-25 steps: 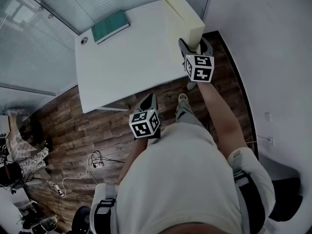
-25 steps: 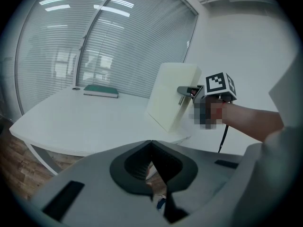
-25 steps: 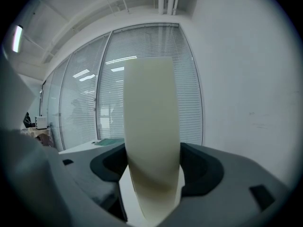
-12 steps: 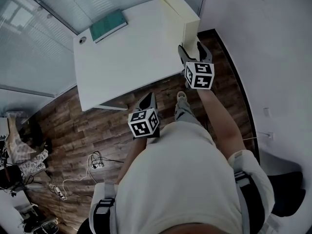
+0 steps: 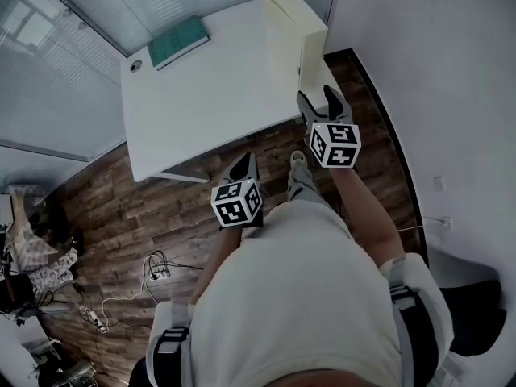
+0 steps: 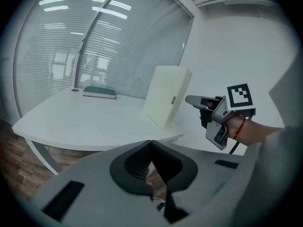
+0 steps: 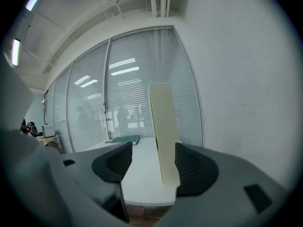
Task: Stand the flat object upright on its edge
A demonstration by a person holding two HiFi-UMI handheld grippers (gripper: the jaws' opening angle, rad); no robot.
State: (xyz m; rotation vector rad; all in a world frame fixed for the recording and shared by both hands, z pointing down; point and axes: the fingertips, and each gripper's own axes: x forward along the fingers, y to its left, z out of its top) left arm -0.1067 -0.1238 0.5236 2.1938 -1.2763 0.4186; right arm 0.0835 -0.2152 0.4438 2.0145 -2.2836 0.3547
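— Backed off, has it? A second ago the right gripper [image 5: 314, 97] was up at the near end of the cream flat box [image 5: 292, 31].
— Yes, it has drawn back toward the person and now sits just off the table's [image 5: 201, 103] near edge, by the near right corner. Its jaws have just been closing a little but stand wide, with the pads on nothing. The box is straight ahead of them, beyond the tips, and the left gripper view shows a small gap.
— And the box itself?
— Upright on a long narrow edge, along the table's right edge beside the wall [image 5: 419, 55]. It reaches from the near right corner back toward the far right one. Its long axis runs level, away from the person. The broad faces look toward the table's middle and toward the wall, and the narrow end faces the right gripper.
— Which hand is nearer?
— The right, by far. The left gripper [image 5: 246, 161] hangs over the wood floor [image 5: 121, 208] short of the near edge, well apart from the box, jaws together and empty.
— Anything else on the table?
— A green book [image 5: 179, 42] lying flat near the far left corner, well apart from the box.
— So the job looks done?
— I'd judge so, since the box stands with nothing holding it. Any further retreat should go straight back along that long axis, or a jaw could nudge the end sideways and topple it
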